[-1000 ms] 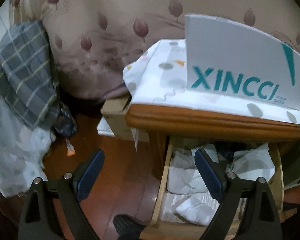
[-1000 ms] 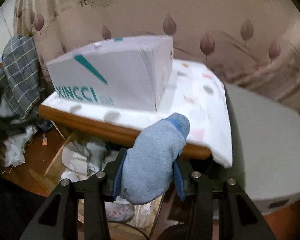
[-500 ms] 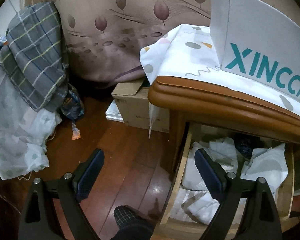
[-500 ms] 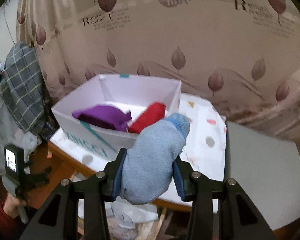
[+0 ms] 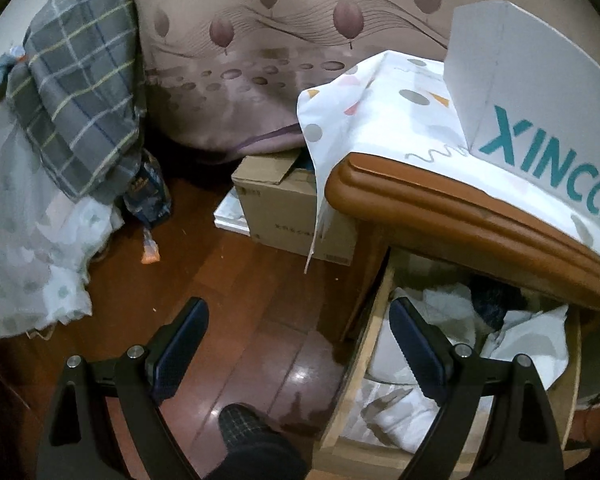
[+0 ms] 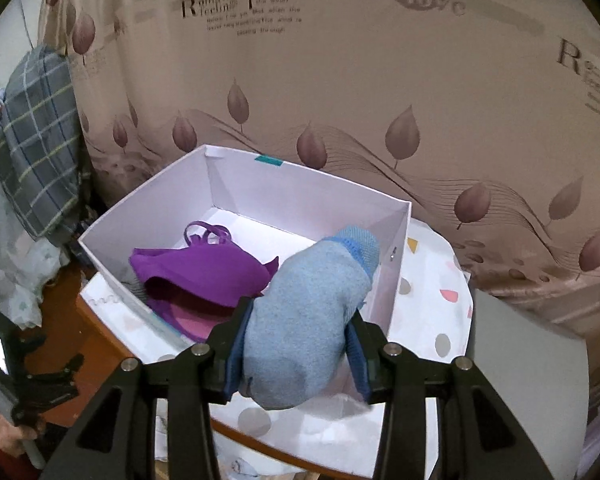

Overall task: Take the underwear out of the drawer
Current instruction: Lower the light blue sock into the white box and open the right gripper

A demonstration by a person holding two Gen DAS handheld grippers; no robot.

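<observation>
From the left wrist view, the left gripper (image 5: 298, 334) hangs with jaws spread wide and empty above the wooden floor (image 5: 236, 320), beside the open drawer (image 5: 364, 360) full of pale crumpled clothes (image 5: 532, 340) under the table (image 5: 460, 216). From the right wrist view, the right gripper (image 6: 296, 354) pinches a light blue underwear (image 6: 304, 324) over the white box (image 6: 300, 192), which holds a purple garment (image 6: 204, 272).

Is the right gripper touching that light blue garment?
Touching. The right wrist view shows the right gripper with both blue pads pressed into the sides of the light blue garment.
</observation>
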